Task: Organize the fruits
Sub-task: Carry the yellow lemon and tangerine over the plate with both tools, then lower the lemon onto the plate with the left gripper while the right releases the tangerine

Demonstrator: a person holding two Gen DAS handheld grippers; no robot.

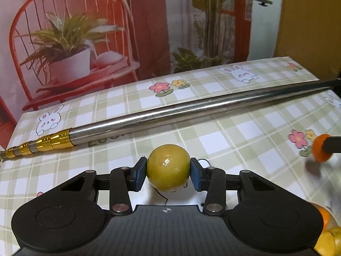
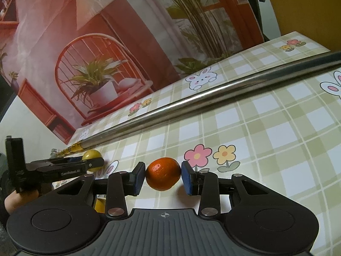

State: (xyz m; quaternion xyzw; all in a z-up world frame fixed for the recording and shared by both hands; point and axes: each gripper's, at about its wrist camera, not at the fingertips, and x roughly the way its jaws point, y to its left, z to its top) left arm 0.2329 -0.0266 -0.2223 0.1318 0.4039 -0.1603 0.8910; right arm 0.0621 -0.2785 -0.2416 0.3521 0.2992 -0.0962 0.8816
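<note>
My left gripper (image 1: 168, 173) is shut on a yellow-green lemon (image 1: 168, 168), held just above the checked tablecloth. The right wrist view shows it from the side, with the lemon (image 2: 92, 154) between its fingers. My right gripper (image 2: 163, 176) is shut on a small orange (image 2: 163, 173), its blue pads touching both sides. In the left wrist view the orange (image 1: 320, 150) shows at the right edge, held by the right gripper's finger. More orange and yellow fruit (image 1: 329, 234) lies blurred at the lower right corner.
A long steel telescopic pole (image 1: 191, 111) with gold rings lies diagonally across the table (image 1: 245, 132); it also shows in the right wrist view (image 2: 213, 98). A printed backdrop (image 1: 85, 32) of a red chair and plants stands behind the table's far edge.
</note>
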